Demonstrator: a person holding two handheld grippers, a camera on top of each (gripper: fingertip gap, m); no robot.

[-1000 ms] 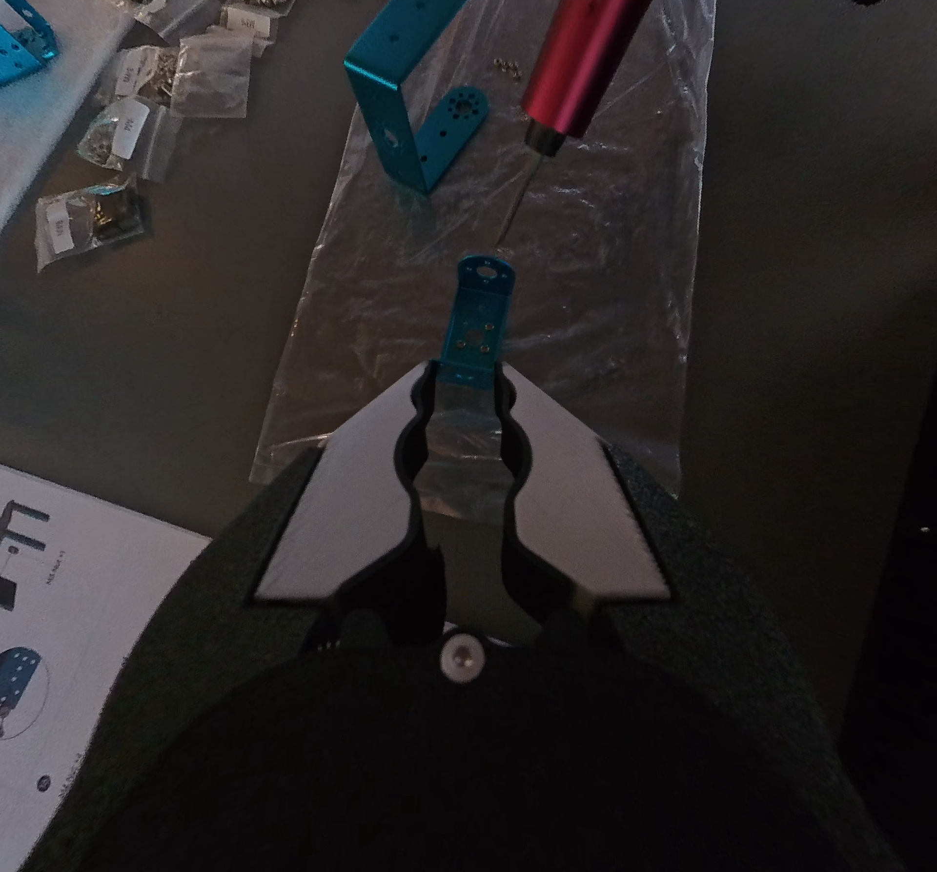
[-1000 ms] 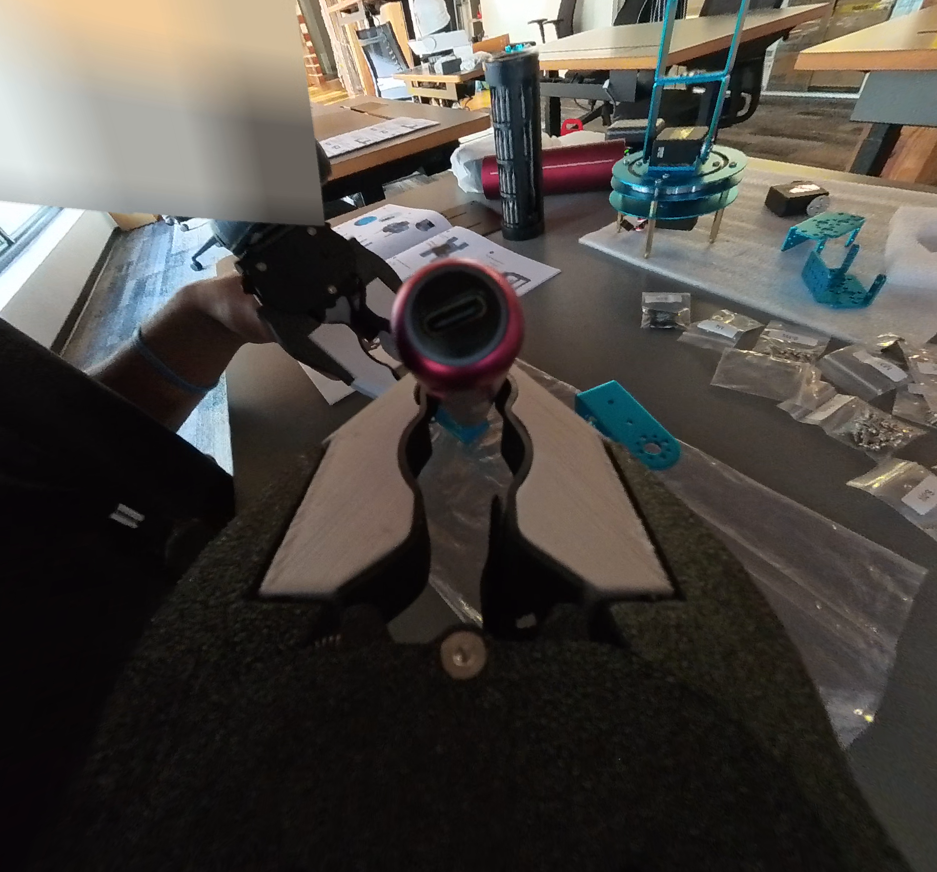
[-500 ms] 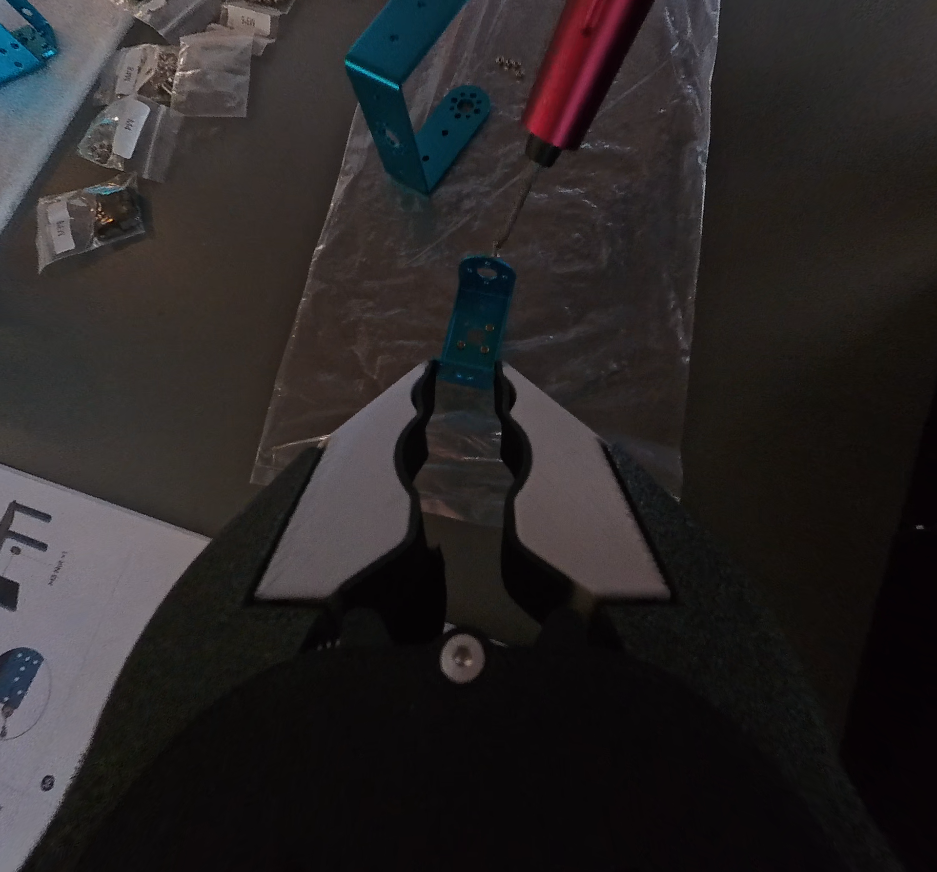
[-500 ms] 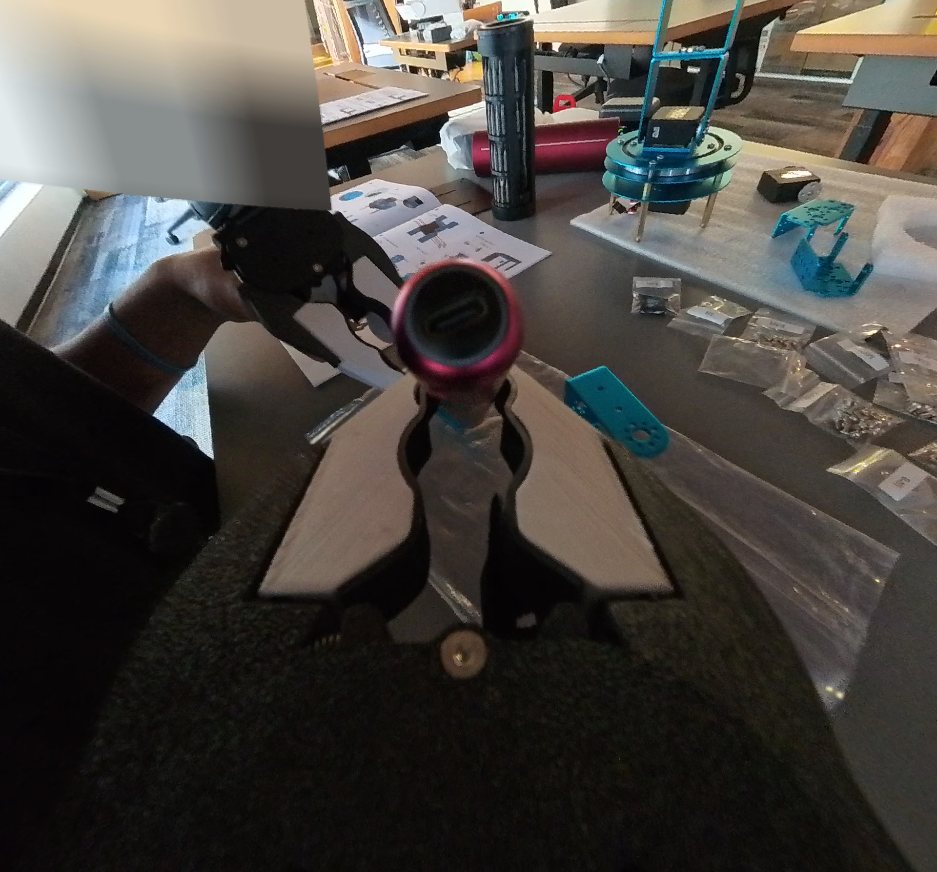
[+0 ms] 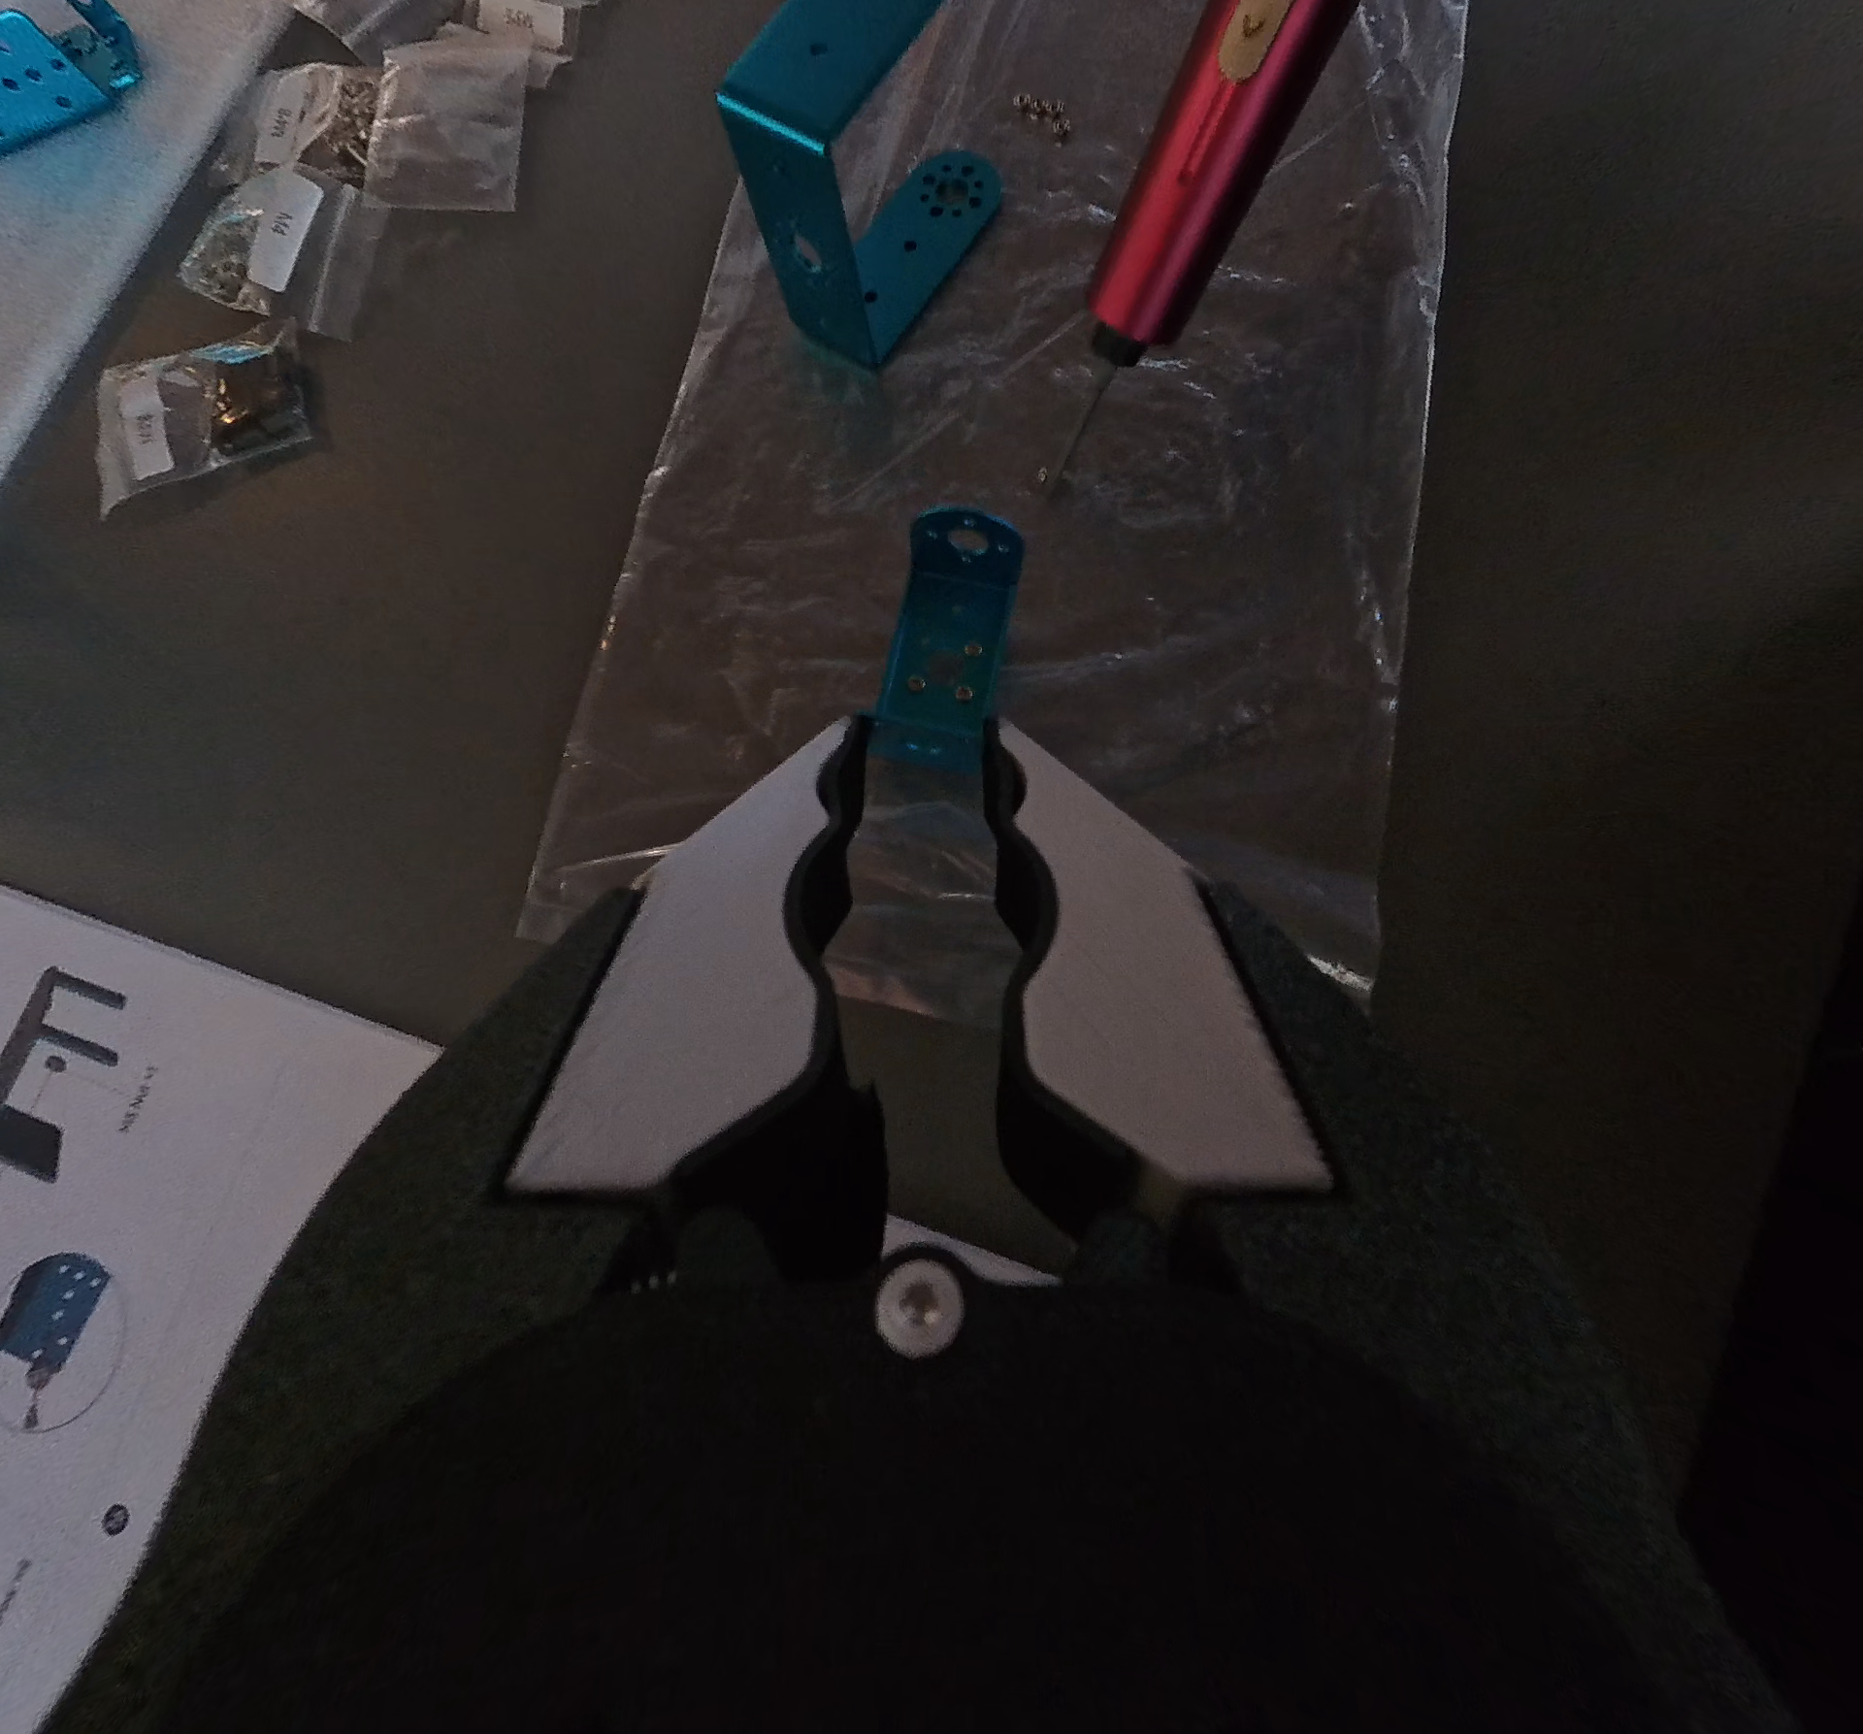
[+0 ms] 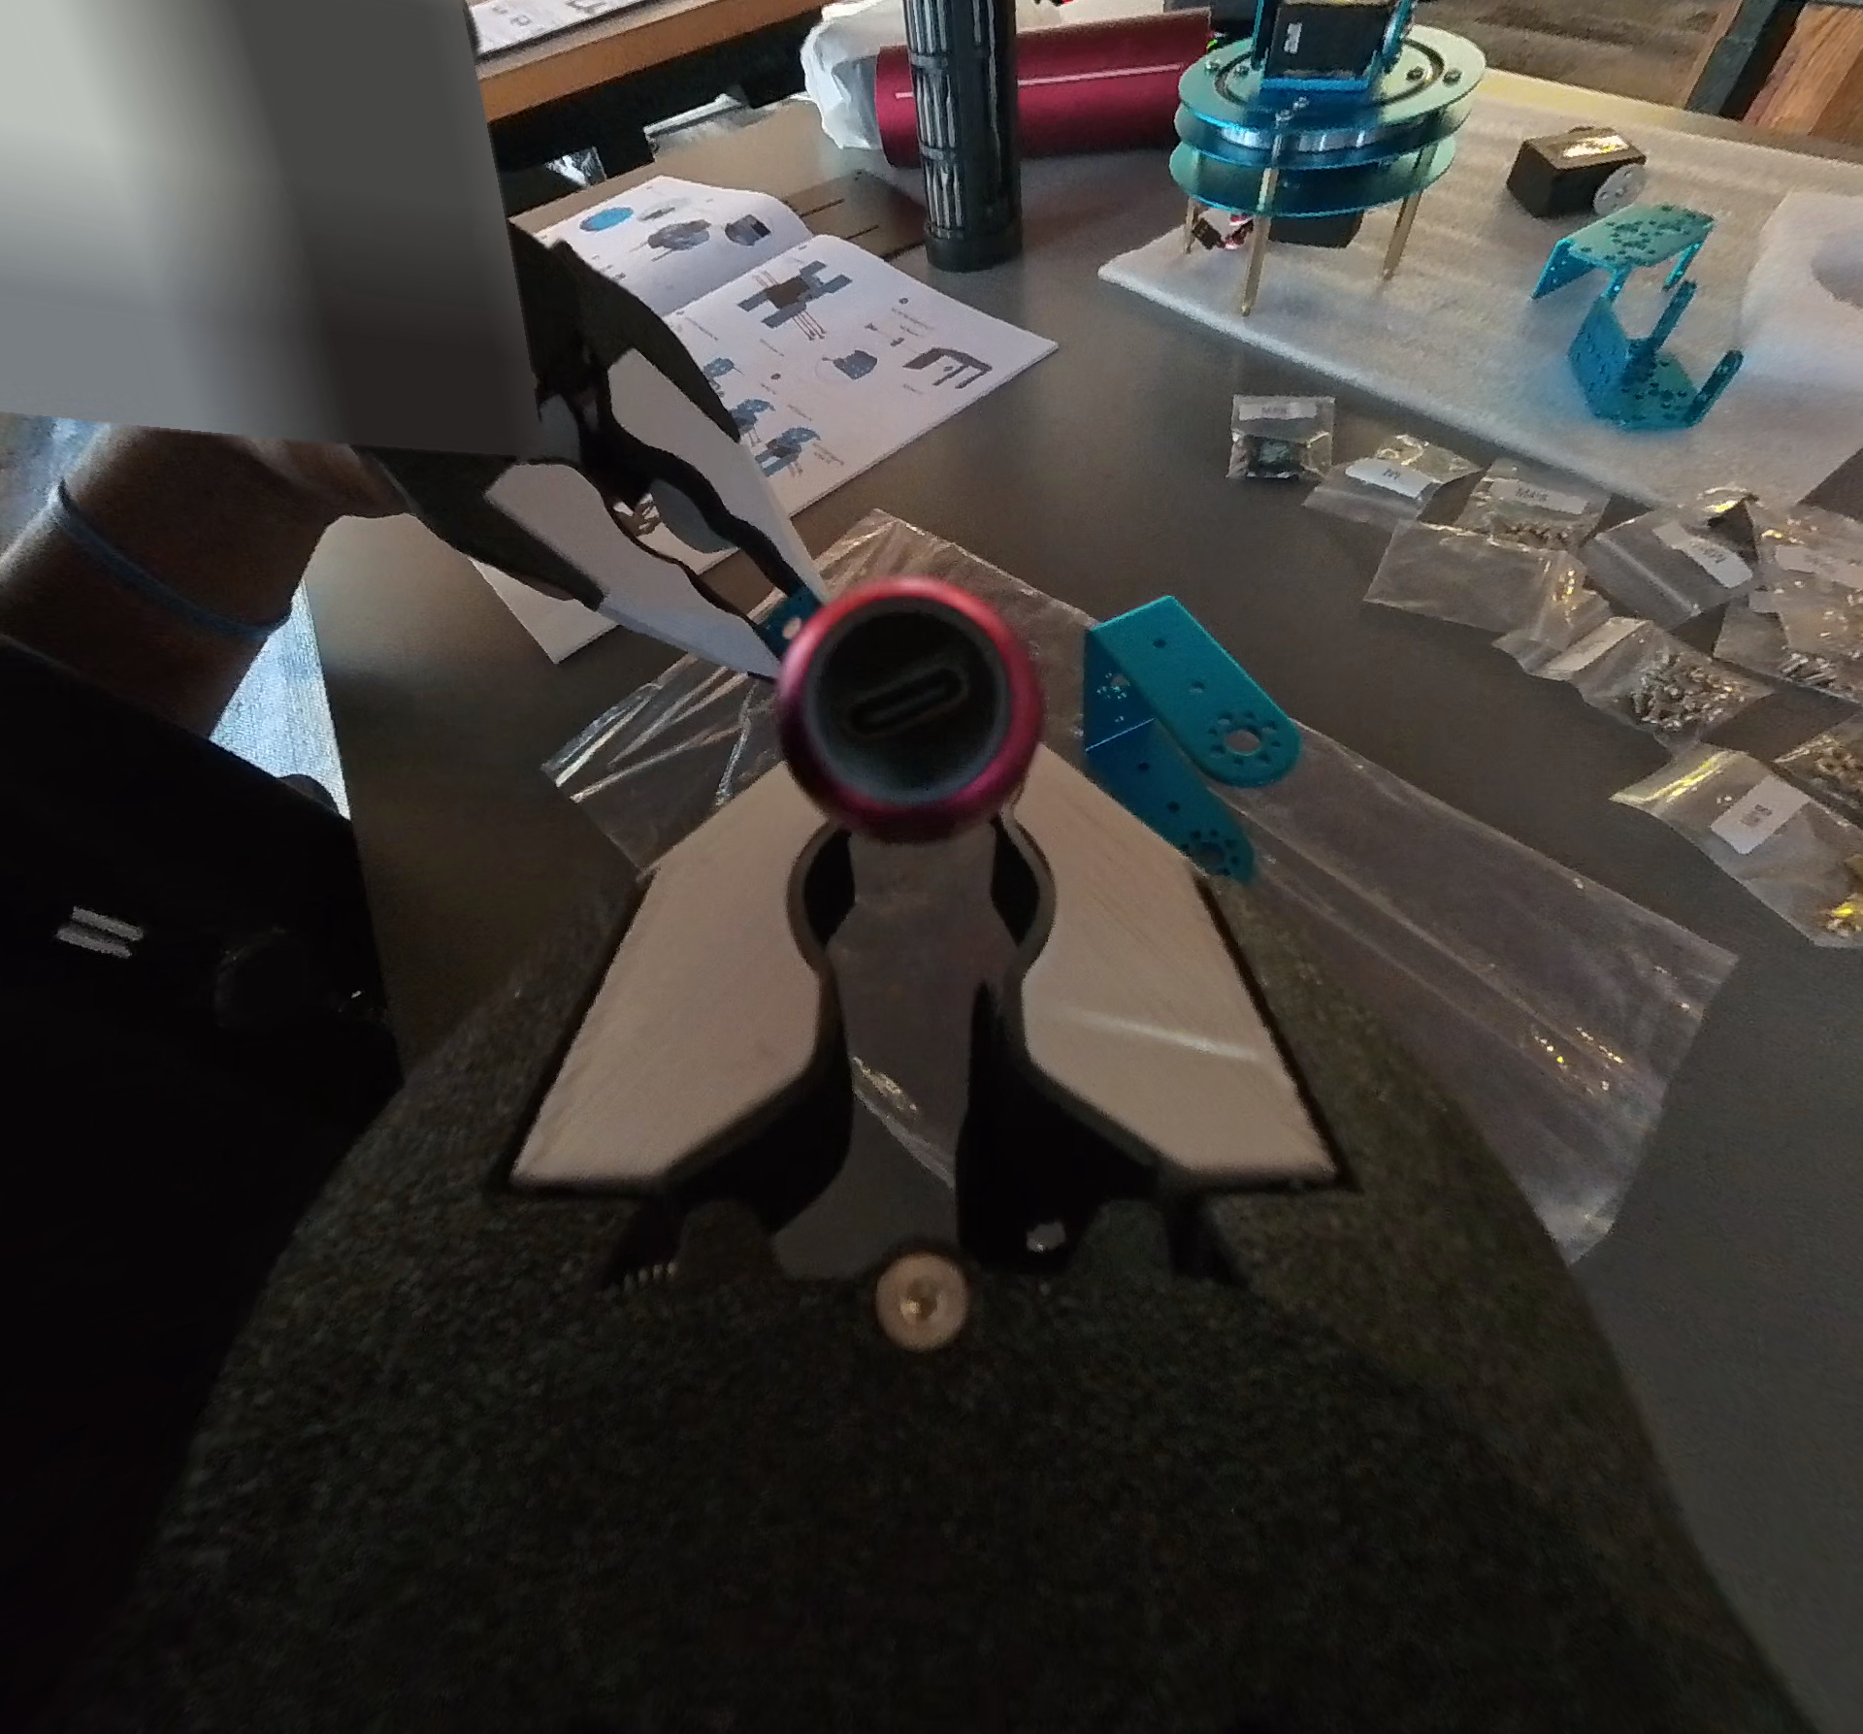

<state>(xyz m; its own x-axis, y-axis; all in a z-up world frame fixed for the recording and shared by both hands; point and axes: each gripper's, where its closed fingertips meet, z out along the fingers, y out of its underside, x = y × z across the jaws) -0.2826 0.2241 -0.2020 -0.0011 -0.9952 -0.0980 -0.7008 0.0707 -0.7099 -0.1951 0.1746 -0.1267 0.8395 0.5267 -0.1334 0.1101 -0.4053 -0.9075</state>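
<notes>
My left gripper [image 5: 927, 740] is shut on a small blue metal bracket [image 5: 948, 647] and holds it upright over a clear plastic bag [image 5: 1210, 516]. My right gripper [image 6: 912, 824] is shut on a red electric screwdriver [image 6: 907, 708], seen end-on. In the left wrist view the screwdriver [image 5: 1240, 103] slants down from the upper right; its thin bit tip [image 5: 1059, 466] is just right of the bracket's top, apart from it. A larger blue U-shaped bracket [image 5: 857, 163] lies on the bag beyond, also in the right wrist view [image 6: 1169, 738]. The left gripper [image 6: 696, 567] shows there too.
Several small bags of screws [image 5: 302, 173] lie at the left, and in the right wrist view [image 6: 1613, 597]. A few loose nuts [image 5: 1043, 111] lie on the bag. An instruction booklet [image 5: 121, 1131] lies at lower left. A blue round assembly [image 6: 1321, 123] and a black cylinder [image 6: 958, 73] stand behind. Across from one pair of fingers to the other is roughly 12 cm. About 30 cm separates my left fingertips from the blue round assembly [image 6: 1321, 123].
The screwdriver has swung to the right and its bit tip has come away from the small bracket's top. The right wrist camera has tilted down and closer. The left gripper and bracket stayed still.
</notes>
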